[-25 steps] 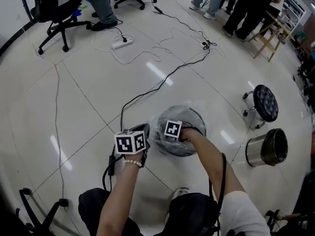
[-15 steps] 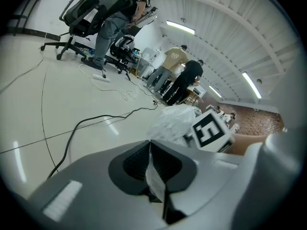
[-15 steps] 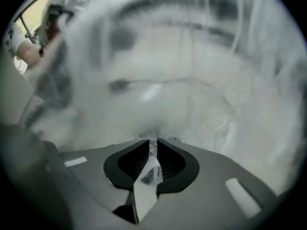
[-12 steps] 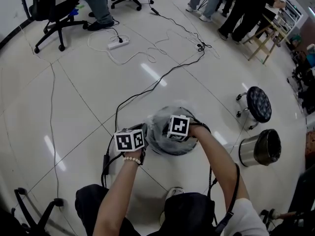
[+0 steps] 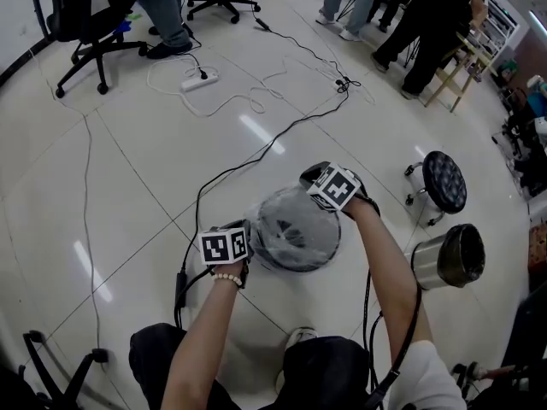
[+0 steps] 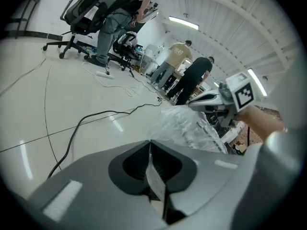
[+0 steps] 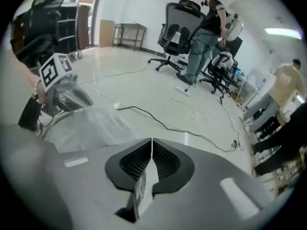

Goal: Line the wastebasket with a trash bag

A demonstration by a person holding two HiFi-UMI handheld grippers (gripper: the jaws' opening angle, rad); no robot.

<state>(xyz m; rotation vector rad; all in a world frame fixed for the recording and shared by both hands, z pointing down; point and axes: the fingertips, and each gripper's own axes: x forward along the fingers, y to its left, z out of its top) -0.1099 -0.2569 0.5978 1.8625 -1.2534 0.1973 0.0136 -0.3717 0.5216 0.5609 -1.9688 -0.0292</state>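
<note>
A black mesh wastebasket [image 5: 295, 244] stands on the white floor with a clear trash bag [image 5: 275, 210] draped over it. My left gripper [image 5: 249, 230] is shut on the bag's left edge beside the rim. In the left gripper view a thin film sits between the shut jaws [image 6: 149, 143], and the bag [image 6: 192, 126] billows beyond. My right gripper [image 5: 308, 178] is raised over the far right rim. Its jaws have just closed and look shut on the bag's edge. In the right gripper view [image 7: 152, 141] the film [image 7: 88, 123] stretches left toward the left gripper [image 7: 72, 96].
A steel bin [image 5: 449, 259] and a black stool [image 5: 444, 180] stand to the right. A black cable [image 5: 256, 156] runs across the floor past a power strip [image 5: 195, 79]. Office chairs [image 5: 85, 15] and standing people [image 5: 427, 15] fill the far side.
My right gripper has come up out of the basket's middle to above its far right rim, and the bag now spreads over the whole opening. The left gripper has stayed at the left rim.
</note>
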